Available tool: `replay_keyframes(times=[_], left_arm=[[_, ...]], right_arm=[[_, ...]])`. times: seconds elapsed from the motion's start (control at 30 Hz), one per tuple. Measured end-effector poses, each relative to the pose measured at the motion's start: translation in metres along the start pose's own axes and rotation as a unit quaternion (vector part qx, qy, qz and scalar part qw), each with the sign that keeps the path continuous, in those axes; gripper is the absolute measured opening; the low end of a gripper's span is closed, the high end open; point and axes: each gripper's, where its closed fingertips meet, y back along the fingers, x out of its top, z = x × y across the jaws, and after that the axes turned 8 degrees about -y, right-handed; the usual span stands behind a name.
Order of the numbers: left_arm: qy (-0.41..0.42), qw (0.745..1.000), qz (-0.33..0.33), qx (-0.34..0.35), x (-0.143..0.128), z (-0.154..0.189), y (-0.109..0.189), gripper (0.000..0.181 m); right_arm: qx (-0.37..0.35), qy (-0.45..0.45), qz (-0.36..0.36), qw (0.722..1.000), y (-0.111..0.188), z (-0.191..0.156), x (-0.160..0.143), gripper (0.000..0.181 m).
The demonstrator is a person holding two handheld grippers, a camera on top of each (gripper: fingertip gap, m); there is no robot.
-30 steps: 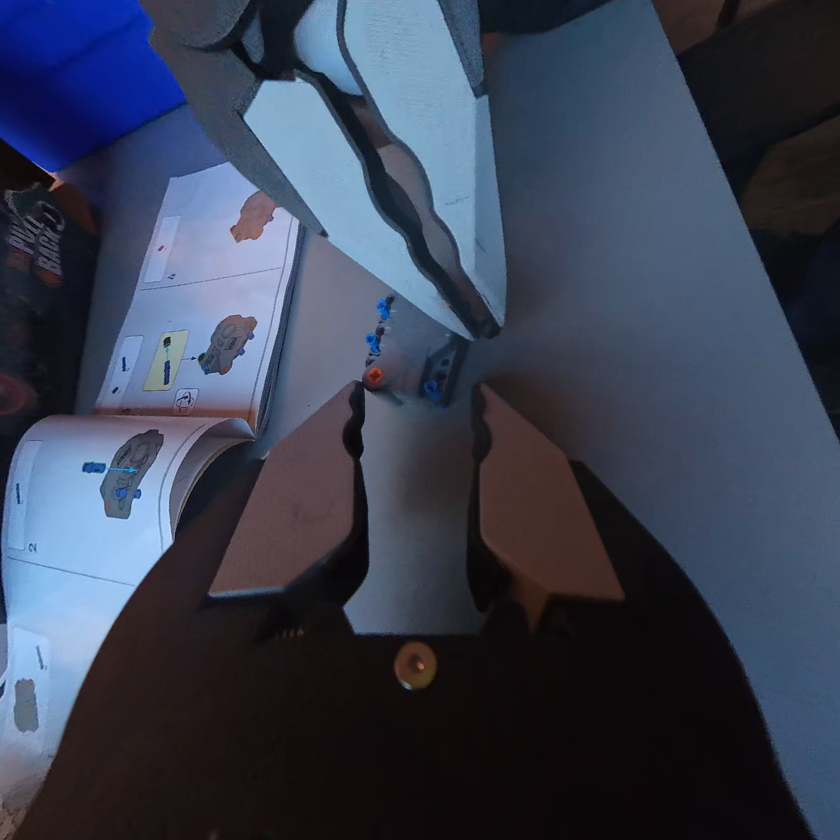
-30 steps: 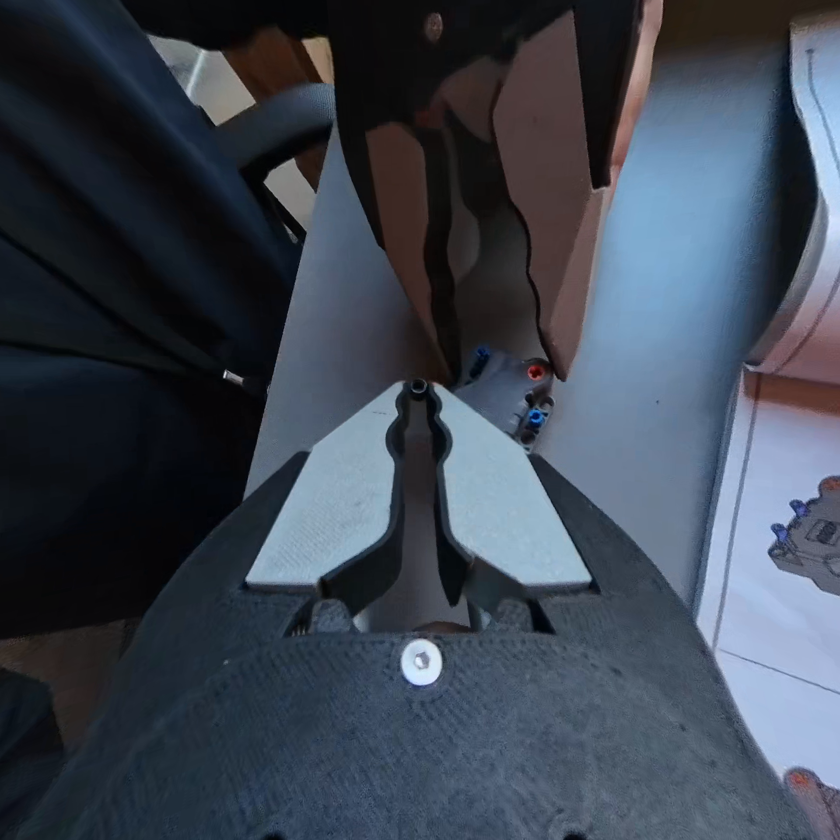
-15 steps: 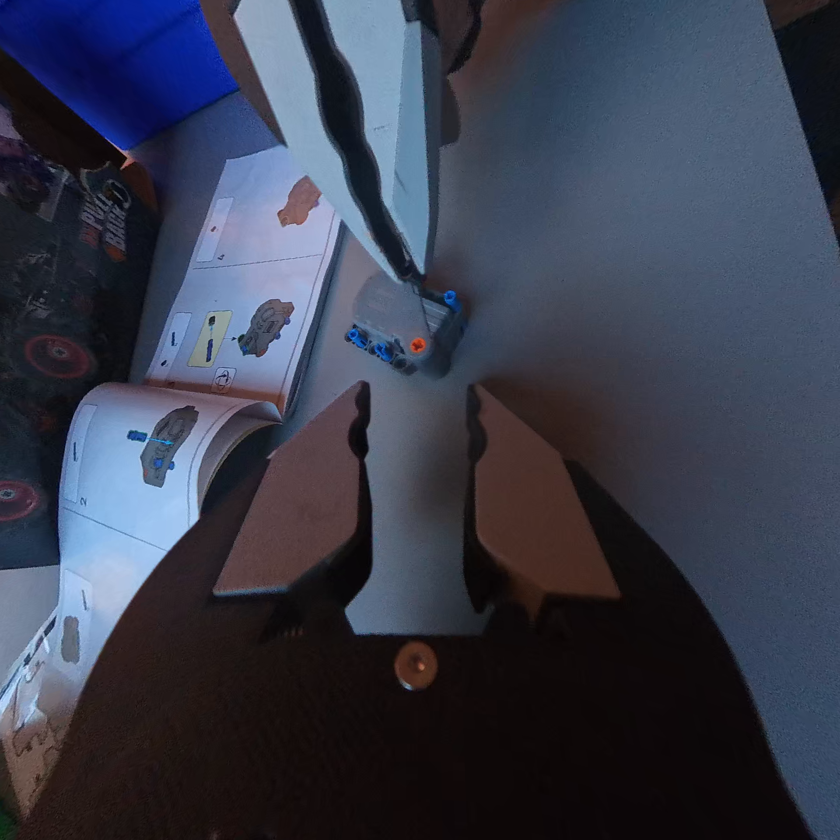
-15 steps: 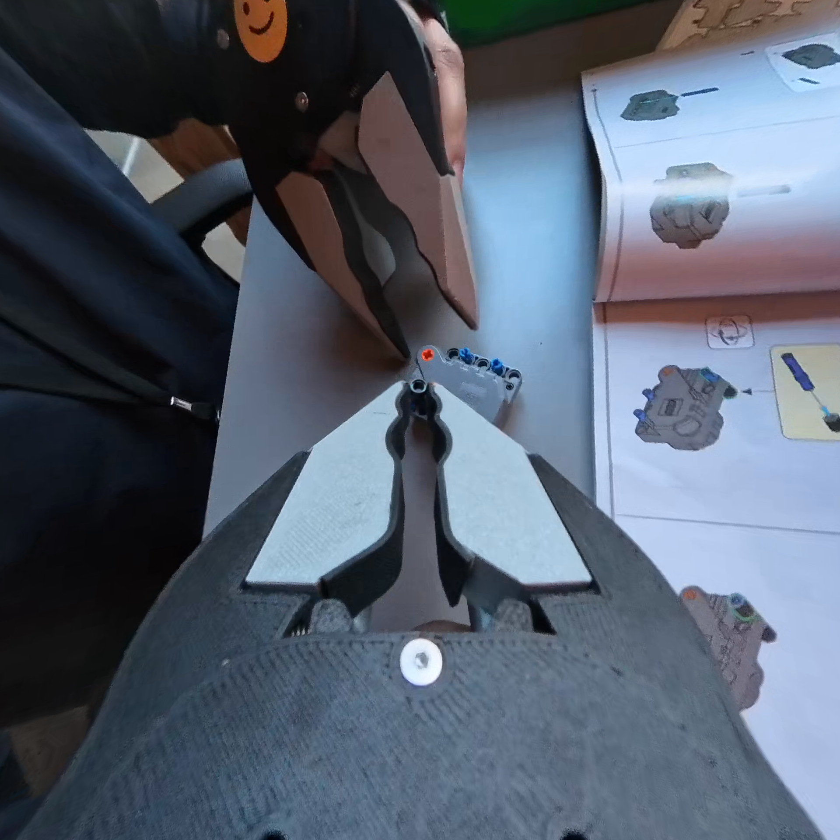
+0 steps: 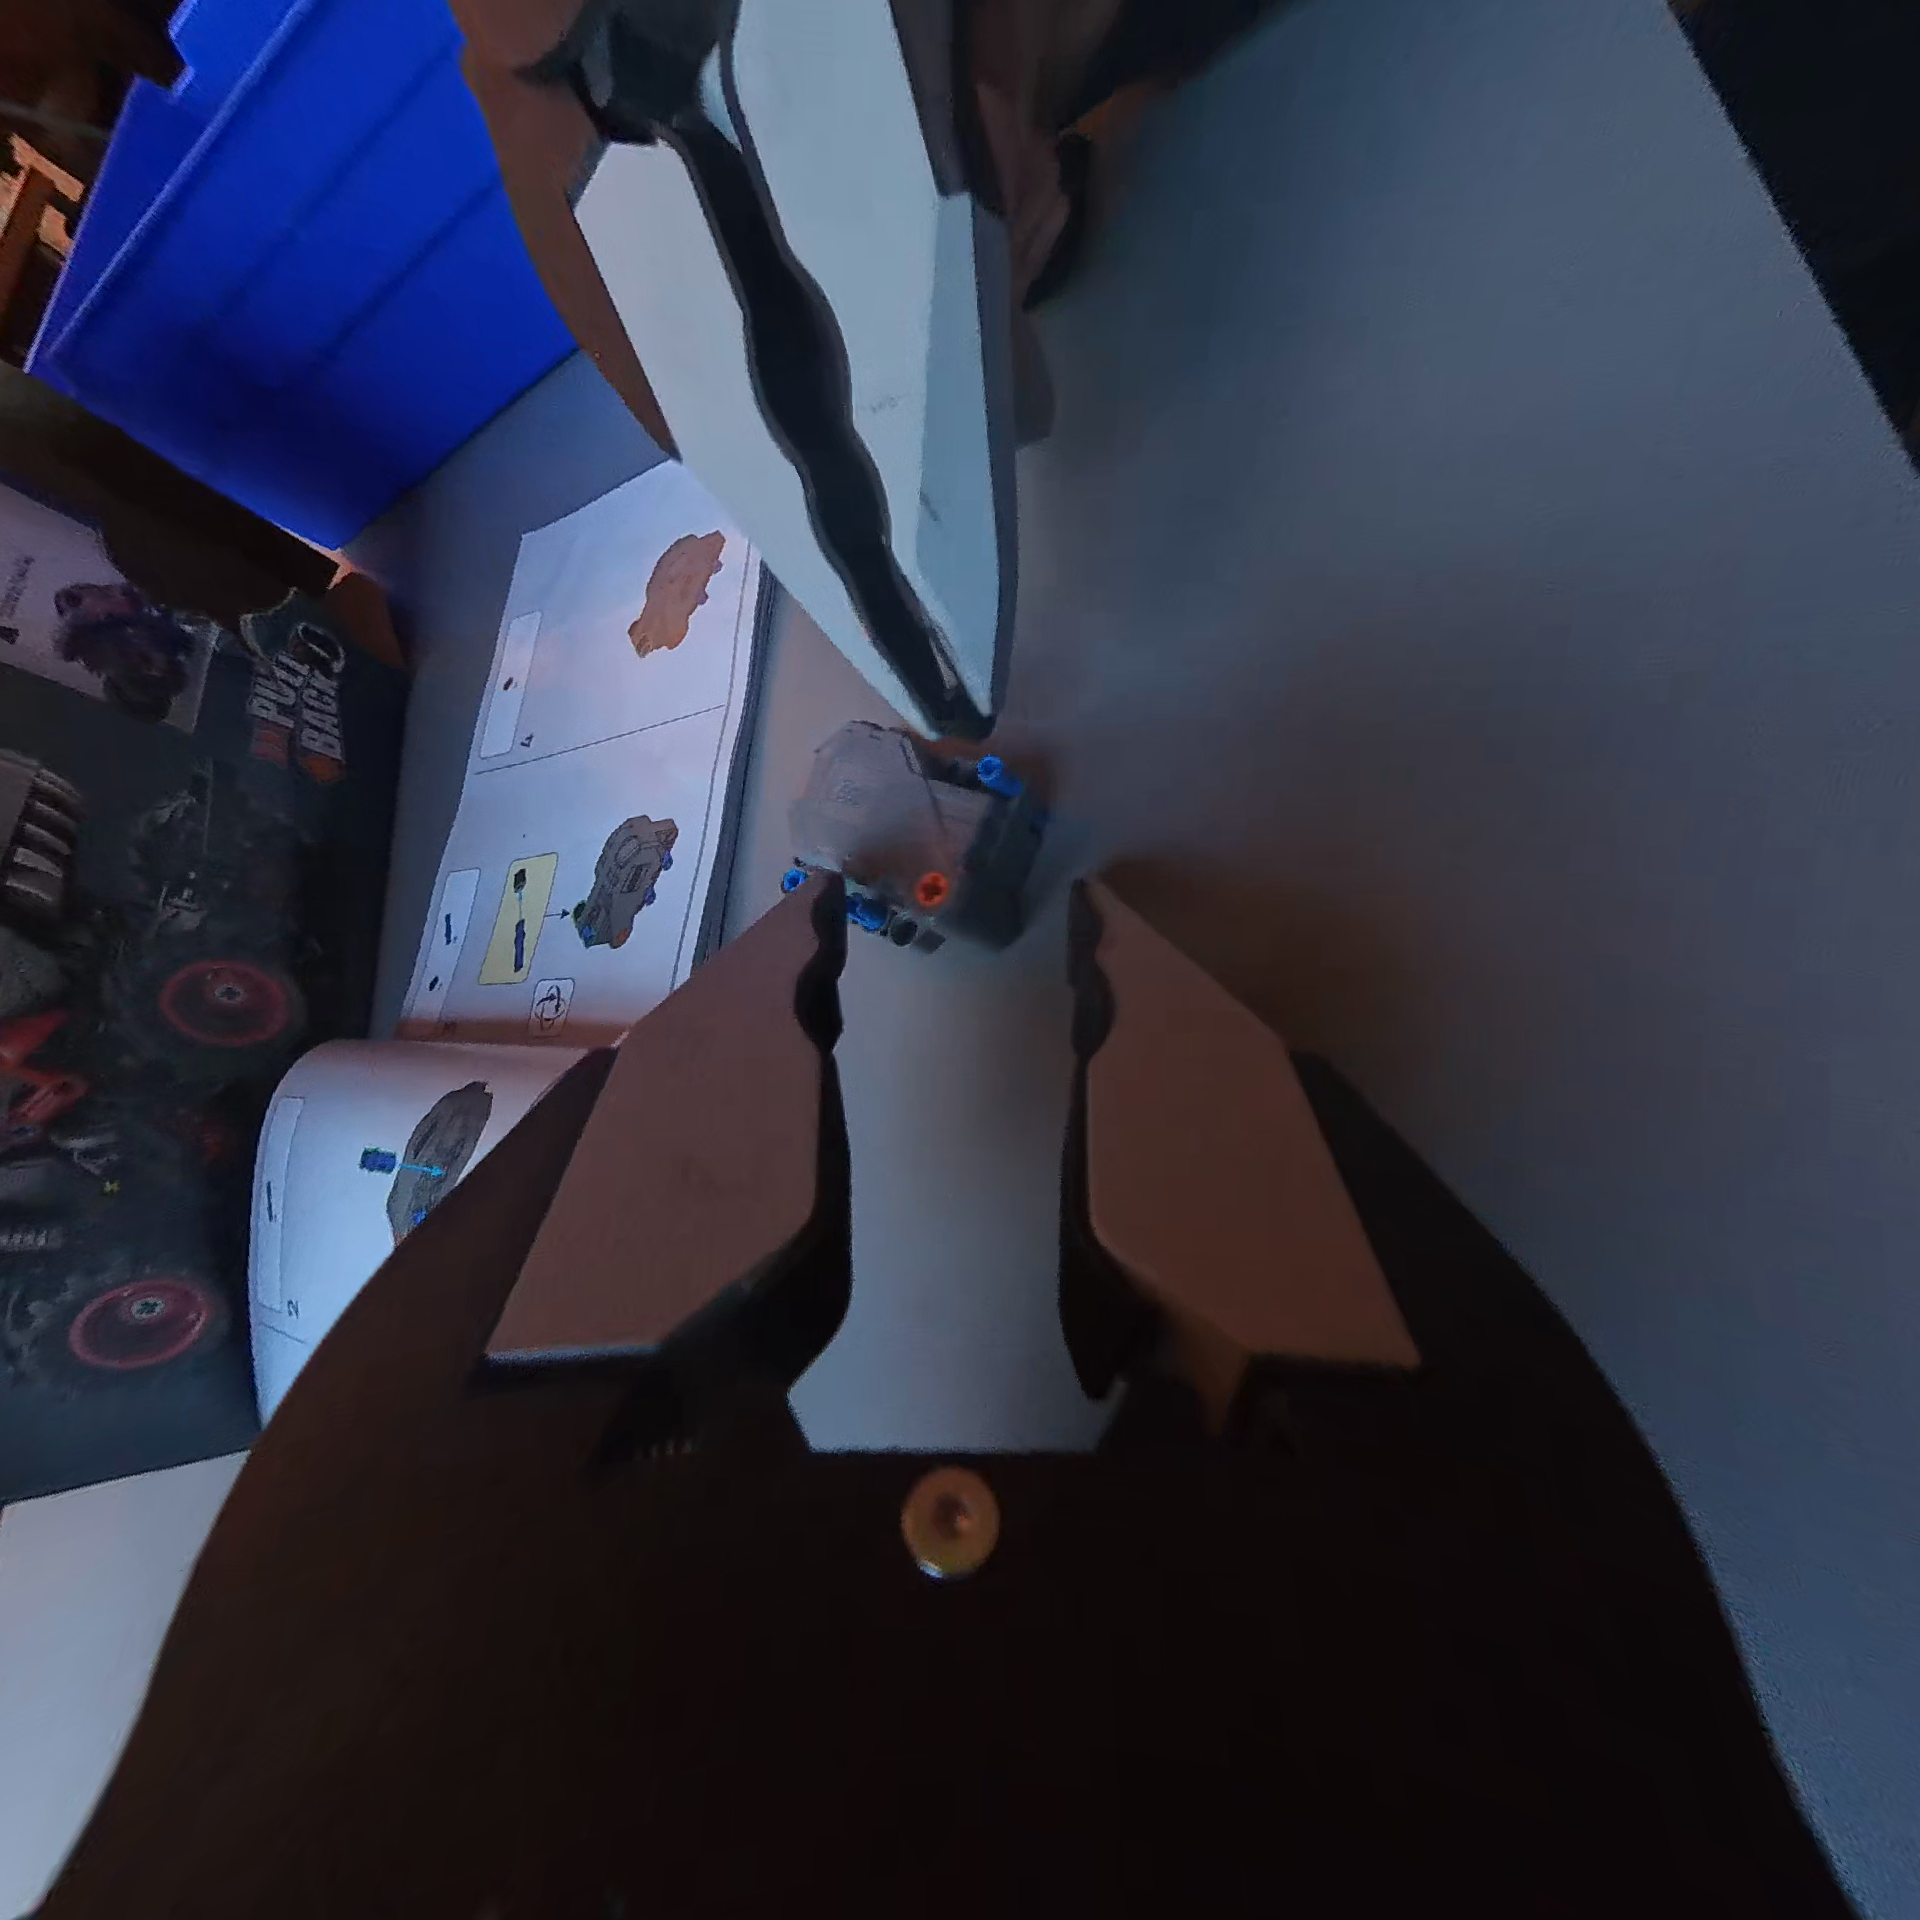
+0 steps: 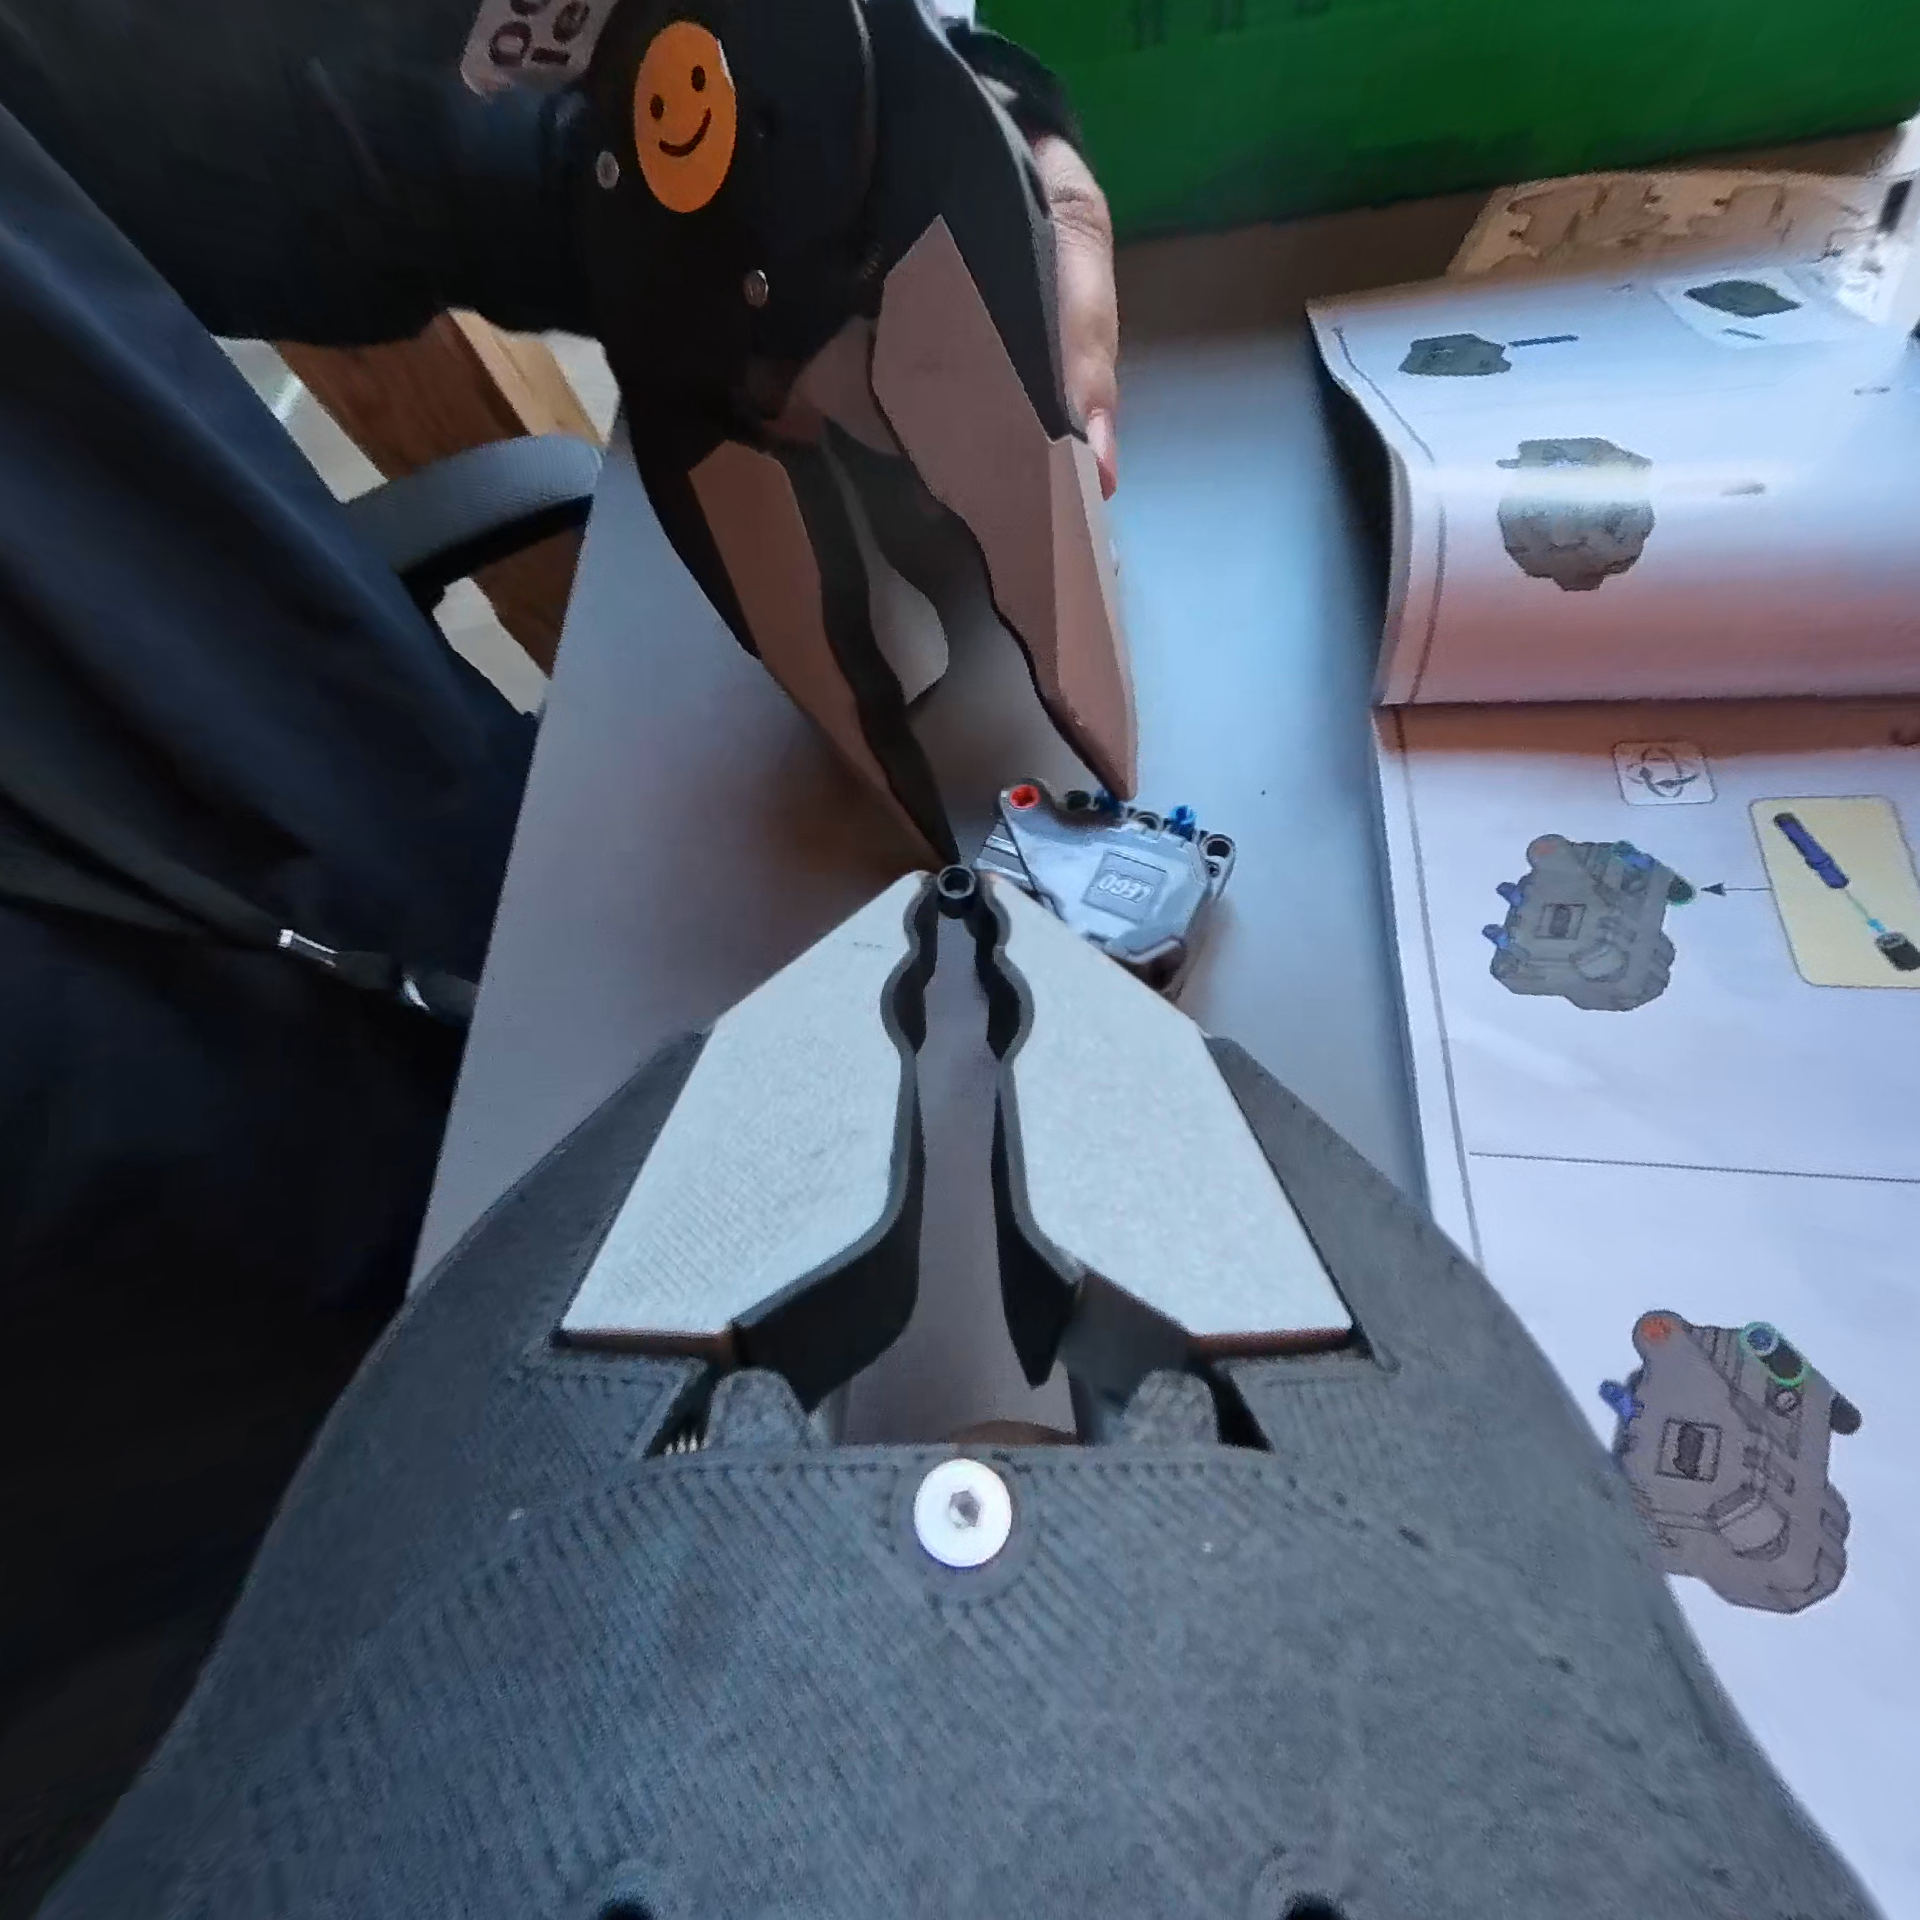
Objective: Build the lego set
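A grey lego motor block (image 5: 883,810) with blue pins and an orange-red axle end lies on the grey table (image 5: 1403,727). It also shows in the right wrist view (image 6: 1117,883). My left gripper (image 5: 956,904) has brown pads and is open and empty. Its tips stand on either side of the block's near end, as the right wrist view (image 6: 1029,810) also shows. My right gripper (image 6: 954,896) has grey pads and is shut on a small black pin (image 6: 954,885). It is held right beside the block's end. In the left wrist view it (image 5: 951,712) comes down from above.
An open instruction booklet (image 6: 1662,935) lies right next to the block, also in the left wrist view (image 5: 603,779). A blue bin (image 5: 291,239) and the dark set box (image 5: 135,935) lie beyond it. A green box (image 6: 1455,83) stands at the back. A person in dark clothes (image 6: 156,727) sits at the table edge.
The block has been turned and now lies with its broad face up. My left gripper has come closer, its open tips now around the block's end. The right gripper still holds the black pin.
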Motion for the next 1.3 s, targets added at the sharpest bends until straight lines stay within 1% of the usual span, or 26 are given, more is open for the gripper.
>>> replay_keyframes(times=[0.03, 0.17, 0.43, 0.8, 0.9, 1.03, 1.3], left_arm=[[0.005, 1.0, 0.006, -0.004, 0.002, 0.001, -0.001, 0.041], [0.011, 1.0, 0.011, -0.009, 0.003, 0.001, -0.003, 0.042], [-0.02, 0.999, -0.005, 0.035, 0.001, -0.008, -0.01, 0.031], [-0.036, 0.997, -0.018, 0.063, 0.001, -0.01, -0.011, 0.028], [-0.034, 0.997, -0.017, 0.061, 0.001, -0.01, -0.011, 0.028], [-0.037, 0.997, -0.017, 0.062, 0.001, -0.009, -0.011, 0.028], [-0.05, 0.996, -0.021, 0.068, 0.001, -0.009, -0.012, 0.028]], right_arm=[[-0.007, 0.007, -0.003, 1.0, -0.001, 0.001, -0.001, 0.003], [-0.023, 0.02, -0.002, 1.0, -0.003, 0.002, 0.0, 0.003], [-0.041, 0.021, -0.011, 0.999, -0.002, 0.005, -0.005, 0.003], [-0.055, 0.039, -0.004, 0.998, -0.001, 0.005, -0.002, 0.002], [-0.082, 0.049, -0.01, 0.995, 0.002, 0.012, -0.003, 0.002], [-0.075, 0.036, 0.0, 0.997, 0.005, 0.011, -0.003, 0.003], [-0.07, 0.042, -0.01, 0.997, 0.0, 0.009, -0.006, 0.003]])
